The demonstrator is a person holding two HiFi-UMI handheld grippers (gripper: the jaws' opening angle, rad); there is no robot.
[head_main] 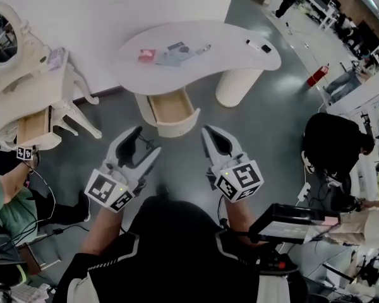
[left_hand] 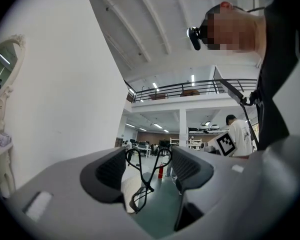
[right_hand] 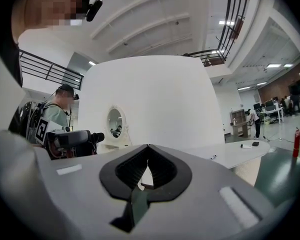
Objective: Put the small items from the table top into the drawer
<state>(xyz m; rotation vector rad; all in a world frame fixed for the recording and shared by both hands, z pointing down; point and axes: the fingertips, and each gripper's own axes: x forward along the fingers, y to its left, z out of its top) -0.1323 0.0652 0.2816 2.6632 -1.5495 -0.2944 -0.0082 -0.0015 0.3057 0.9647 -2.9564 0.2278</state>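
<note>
The person stands well back from the white curved table [head_main: 240, 40], forearms bent up in front of the chest, with both tools raised side by side and pointing toward it. The left gripper [head_main: 145, 142] tilts slightly to the right, its marker cube nearest the body. In the left gripper view its jaws [left_hand: 147, 154] stand wide apart, with only the gripper's own thin wire loop showing in the gap. The right gripper [head_main: 210, 134] leans slightly to the left; in the right gripper view its jaws [right_hand: 148, 146] meet at the tips and nothing is caught between the pads. The small items lie on the table top, far from both grippers: a red piece [head_main: 146, 56], a flat grey-blue piece [head_main: 170, 57] just beside it, a slim pen-like piece [head_main: 203, 48] near those, and a dark and white pair [head_main: 259, 45] toward the right end. The drawer [head_main: 172, 109] under the table stands pulled out, its wooden inside showing, between the table and the grippers.
</note>
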